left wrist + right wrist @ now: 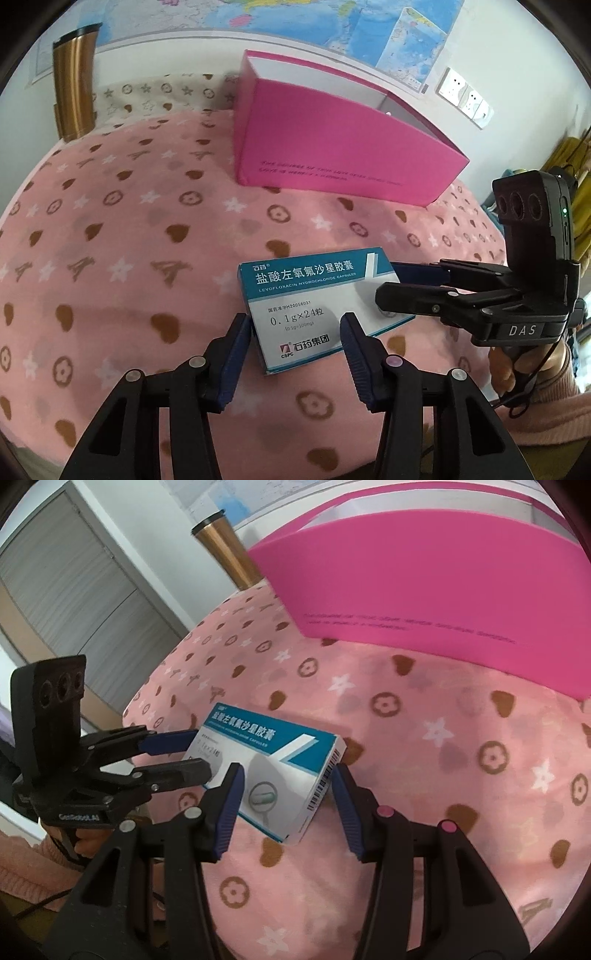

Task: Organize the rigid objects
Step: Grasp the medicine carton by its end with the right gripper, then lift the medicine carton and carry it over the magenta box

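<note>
A teal and white medicine box (314,306) lies flat on the pink patterned blanket (129,229); it also shows in the right wrist view (280,771). My left gripper (295,325) is open, its fingers either side of the box's near end without clamping it. My right gripper (286,775) is open around the box's barcode end. The right gripper appears in the left wrist view (402,284) at the box's right end. The left gripper appears in the right wrist view (195,749) at the box's left end.
An open magenta box (332,147) with a white inside stands behind the medicine box, also in the right wrist view (443,572). A gold tumbler (74,85) stands at the back left. Wall sockets (465,96) and maps are on the wall.
</note>
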`<state>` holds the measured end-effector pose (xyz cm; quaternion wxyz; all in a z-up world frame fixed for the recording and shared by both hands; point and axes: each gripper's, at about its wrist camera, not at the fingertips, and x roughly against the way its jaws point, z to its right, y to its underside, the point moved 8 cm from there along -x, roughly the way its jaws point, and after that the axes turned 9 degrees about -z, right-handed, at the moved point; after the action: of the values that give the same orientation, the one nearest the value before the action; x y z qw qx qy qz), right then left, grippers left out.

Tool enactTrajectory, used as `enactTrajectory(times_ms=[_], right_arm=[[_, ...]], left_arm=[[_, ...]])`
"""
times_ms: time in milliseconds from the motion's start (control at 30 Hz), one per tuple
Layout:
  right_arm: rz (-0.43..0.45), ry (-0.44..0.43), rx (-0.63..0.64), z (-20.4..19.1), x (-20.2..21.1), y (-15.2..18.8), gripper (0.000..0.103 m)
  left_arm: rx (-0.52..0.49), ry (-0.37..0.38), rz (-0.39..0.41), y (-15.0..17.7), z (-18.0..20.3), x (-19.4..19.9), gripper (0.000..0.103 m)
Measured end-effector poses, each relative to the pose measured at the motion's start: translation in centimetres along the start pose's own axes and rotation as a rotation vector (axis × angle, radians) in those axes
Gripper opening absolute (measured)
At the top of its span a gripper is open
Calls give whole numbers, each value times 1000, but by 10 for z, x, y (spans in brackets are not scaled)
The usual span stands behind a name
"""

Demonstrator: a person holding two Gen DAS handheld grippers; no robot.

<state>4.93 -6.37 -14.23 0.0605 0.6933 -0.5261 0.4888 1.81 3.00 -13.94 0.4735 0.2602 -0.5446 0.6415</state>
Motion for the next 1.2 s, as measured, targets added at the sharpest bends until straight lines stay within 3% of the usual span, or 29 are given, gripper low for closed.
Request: enactTrajectory(times_ms=[400, 733, 867, 1200], right_arm=[[48, 60, -74, 35, 18, -7, 52], [47, 48, -75, 35, 21, 2, 52], [39, 87, -63, 34, 20, 3, 44], [72, 119, -41, 31, 37, -6, 44]], left_arm=[[-42, -12, -14, -26, 21, -24, 50], [-54, -33, -21, -23, 24, -23, 48], [-47, -24, -23, -21, 25, -22, 47], [-55, -11, 11, -32, 34, -9, 49]])
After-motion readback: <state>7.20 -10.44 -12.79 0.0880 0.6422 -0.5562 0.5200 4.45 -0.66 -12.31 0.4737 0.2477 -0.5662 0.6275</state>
